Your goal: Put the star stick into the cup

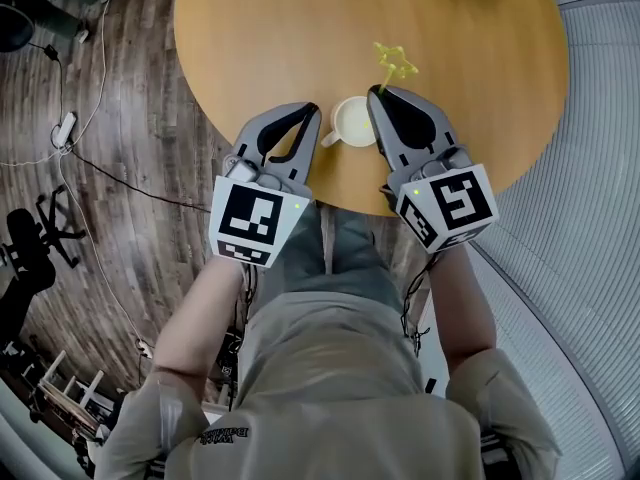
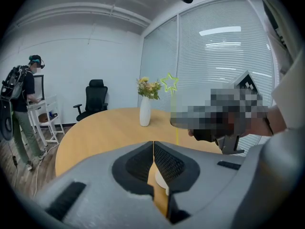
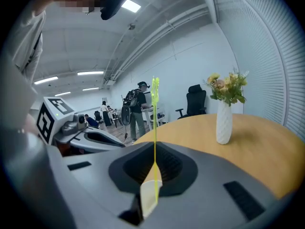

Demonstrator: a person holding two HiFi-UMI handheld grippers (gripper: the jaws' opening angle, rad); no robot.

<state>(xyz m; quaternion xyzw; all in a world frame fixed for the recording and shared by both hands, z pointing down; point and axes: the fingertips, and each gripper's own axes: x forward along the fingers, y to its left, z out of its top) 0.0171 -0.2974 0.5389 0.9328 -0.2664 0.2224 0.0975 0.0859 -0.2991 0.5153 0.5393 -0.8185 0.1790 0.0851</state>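
Pads of the right gripper (image 3: 155, 149) are pressed together on the thin shaft of a yellow-green plastic star stick (image 3: 155, 123), which stands close to upright between them with its star-shaped head at the top. From the head view, this right gripper (image 1: 378, 96) has its tips just beside the right rim of a small white round cup with a side handle (image 1: 352, 121). The star stick (image 1: 395, 63) rises past the tips with its head over bare wood beyond the cup, not inside it. The cup stands upright near the front edge of a round light-brown wooden table (image 1: 280, 28). On the other side, the left gripper (image 1: 312, 113) points at the cup's handle, its tips near it; whether they touch it cannot be told. In the left gripper view, the left gripper (image 2: 153, 147) has its ribbed black pads closed against each other with nothing between them, and a sliver of the white cup (image 2: 159, 179) shows in the opening below where they meet. Farther along the table stands a slim white ribbed vase of yellow and pale flowers (image 2: 145, 111). A black office chair (image 2: 94, 97) sits by the white wall behind, and a person wearing a backpack (image 2: 24, 104) stands at the room's left side.
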